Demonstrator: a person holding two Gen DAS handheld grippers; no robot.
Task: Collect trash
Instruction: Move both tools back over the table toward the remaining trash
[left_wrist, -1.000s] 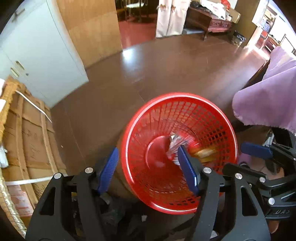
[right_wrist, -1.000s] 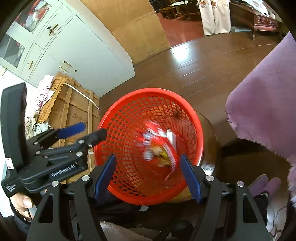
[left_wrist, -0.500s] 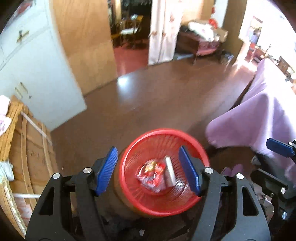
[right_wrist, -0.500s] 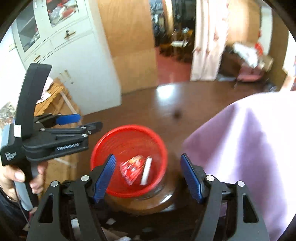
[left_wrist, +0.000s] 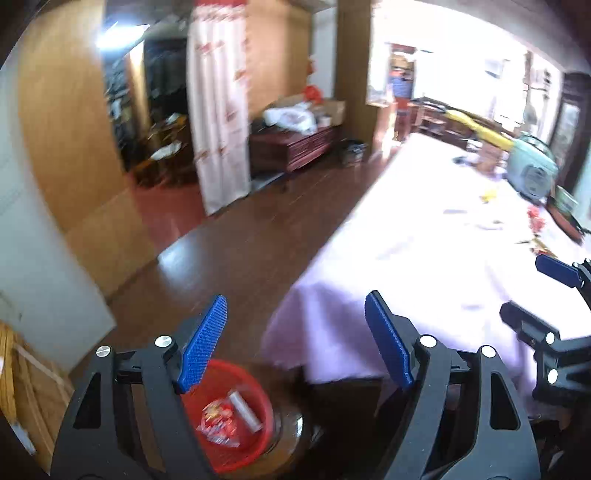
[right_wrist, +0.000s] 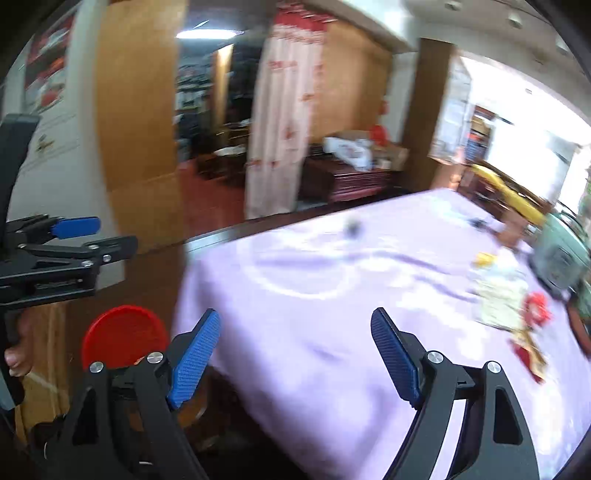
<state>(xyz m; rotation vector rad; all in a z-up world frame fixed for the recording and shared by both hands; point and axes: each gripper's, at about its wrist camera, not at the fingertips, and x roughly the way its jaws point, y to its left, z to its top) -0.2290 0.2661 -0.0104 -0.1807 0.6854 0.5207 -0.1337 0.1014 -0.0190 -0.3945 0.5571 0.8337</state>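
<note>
A red mesh basket (left_wrist: 258, 448) sits low on a round wooden stool, holding a red snack wrapper (left_wrist: 218, 421) and a clear wrapper (left_wrist: 243, 408); it also shows in the right wrist view (right_wrist: 122, 332). My left gripper (left_wrist: 295, 339) is open and empty, raised above the basket. My right gripper (right_wrist: 293, 358) is open and empty over the near edge of the lilac tablecloth (right_wrist: 332, 295). Loose trash lies at the table's far right: a red wrapper (right_wrist: 535, 310), a pale bag (right_wrist: 498, 299) and a yellow scrap (right_wrist: 484, 258).
The right gripper shows at the right edge of the left wrist view (left_wrist: 554, 295), and the left gripper at the left edge of the right wrist view (right_wrist: 62, 254). A pale green appliance (right_wrist: 561, 258) stands at the table's far end. White cabinets (left_wrist: 33, 258) stand left.
Both grippers have lifted up and away from the basket and tilted toward the table. The wrappers that were falling now lie in the basket. Both stay open.
</note>
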